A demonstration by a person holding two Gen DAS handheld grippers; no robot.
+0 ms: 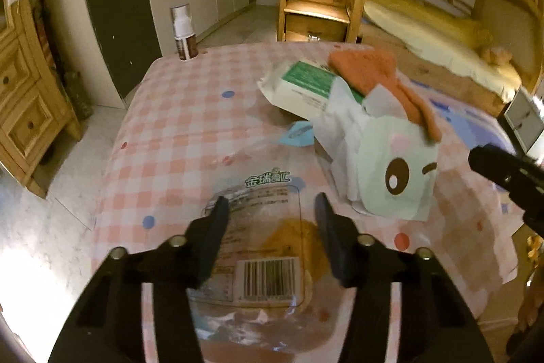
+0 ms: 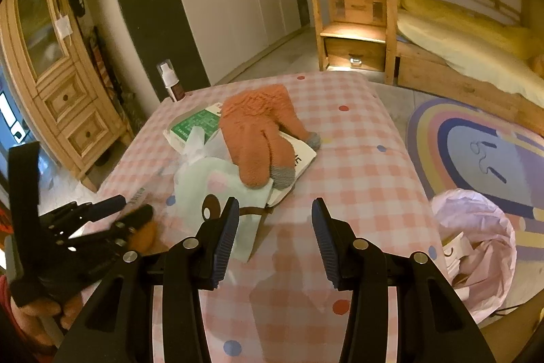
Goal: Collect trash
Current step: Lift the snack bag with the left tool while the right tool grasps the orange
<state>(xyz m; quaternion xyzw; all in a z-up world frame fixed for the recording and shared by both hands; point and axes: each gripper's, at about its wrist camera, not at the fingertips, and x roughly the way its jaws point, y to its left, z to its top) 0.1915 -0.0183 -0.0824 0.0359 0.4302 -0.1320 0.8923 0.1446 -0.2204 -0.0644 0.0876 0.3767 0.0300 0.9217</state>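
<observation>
Left wrist view: nearest the lens, the left gripper point(image 1: 270, 210) hangs tilted down over a clear plastic food wrapper point(image 1: 261, 247) with a barcode, lying flat on the pink checked tablecloth point(image 1: 176, 131). The jaws stand apart on either side of the wrapper; the pads do not appear to press it. At two o'clock from the wrapper lies a pale paper bag with a cartoon eye point(image 1: 394, 172), then crumpled white tissue point(image 1: 340, 121), a green-and-white box point(image 1: 306, 84) and orange socks point(image 1: 374, 77) on top. A pump bottle point(image 1: 183, 33) stands at eleven o'clock at the far table edge. The right gripper's dark finger shows at three o'clock.

Right wrist view: the right gripper point(image 2: 275, 210) is nearest, jaws apart and empty, pointing down at bare cloth. The left gripper sits at nine o'clock over the wrapper. A pink-lined trash bin point(image 2: 476, 244) stands on the floor at three o'clock.

The step in hand looks like picking up the wrapper. Next the left jaws must close on the thin film, likely pinching an edge, then carry it across to the bin.
</observation>
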